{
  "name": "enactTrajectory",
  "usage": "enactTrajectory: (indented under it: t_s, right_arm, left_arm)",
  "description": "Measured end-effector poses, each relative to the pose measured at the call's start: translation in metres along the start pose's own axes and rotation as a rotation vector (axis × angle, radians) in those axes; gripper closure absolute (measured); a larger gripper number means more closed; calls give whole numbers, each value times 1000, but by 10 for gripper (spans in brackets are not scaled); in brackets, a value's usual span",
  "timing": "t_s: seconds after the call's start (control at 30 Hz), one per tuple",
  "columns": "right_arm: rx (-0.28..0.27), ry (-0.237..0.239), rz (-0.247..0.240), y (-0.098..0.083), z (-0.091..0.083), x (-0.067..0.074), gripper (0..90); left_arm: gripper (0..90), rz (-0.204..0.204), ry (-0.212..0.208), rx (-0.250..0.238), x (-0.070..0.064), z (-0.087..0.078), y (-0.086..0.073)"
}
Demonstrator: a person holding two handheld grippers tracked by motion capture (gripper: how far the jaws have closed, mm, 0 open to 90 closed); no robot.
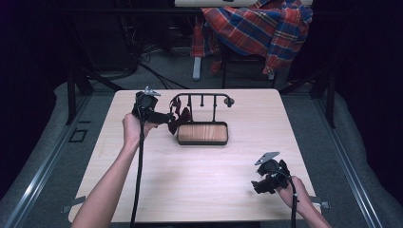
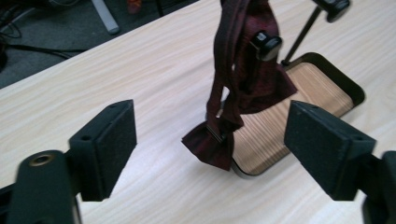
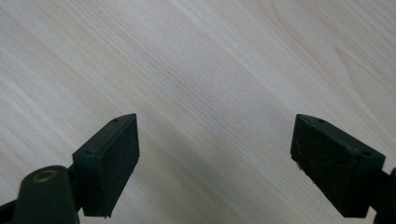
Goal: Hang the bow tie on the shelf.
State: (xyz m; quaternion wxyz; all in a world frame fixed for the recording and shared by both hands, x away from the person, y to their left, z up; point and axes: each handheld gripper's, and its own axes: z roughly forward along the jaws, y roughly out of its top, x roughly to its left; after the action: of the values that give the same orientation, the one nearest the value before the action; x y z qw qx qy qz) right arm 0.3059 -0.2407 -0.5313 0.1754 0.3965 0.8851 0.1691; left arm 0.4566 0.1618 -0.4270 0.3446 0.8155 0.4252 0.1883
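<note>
Wooden worktop [image 1: 199, 171] holds a rack [image 1: 202, 100] with a dark red bow tie [image 2: 243, 79] hanging; left gripper [image 2: 210, 140] and right gripper [image 3: 215, 154] jaws stand wide apart, empty.

This looks like a lab or recording studio: a lone wooden table [image 1: 199, 166] stands on grey floor [image 1: 351, 142] amid black curtains [image 1: 28, 47], with cables [image 1: 152, 57] on the floor and a plaid shirt [image 1: 256, 23] over a chair behind.
</note>
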Motion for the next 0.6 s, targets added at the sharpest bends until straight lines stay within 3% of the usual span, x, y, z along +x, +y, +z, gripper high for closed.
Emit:
enactTrajectory:
  t_s: [0.23, 0.6]
  right_arm:
    - [-8, -1, 9, 0, -1, 0, 152]
    - [-1, -1, 3, 0, -1, 0, 152]
  left_arm:
    - [123, -3, -41, -2, -2, -19, -2]
    - [72, 28, -32, 14, -13, -41, -18]
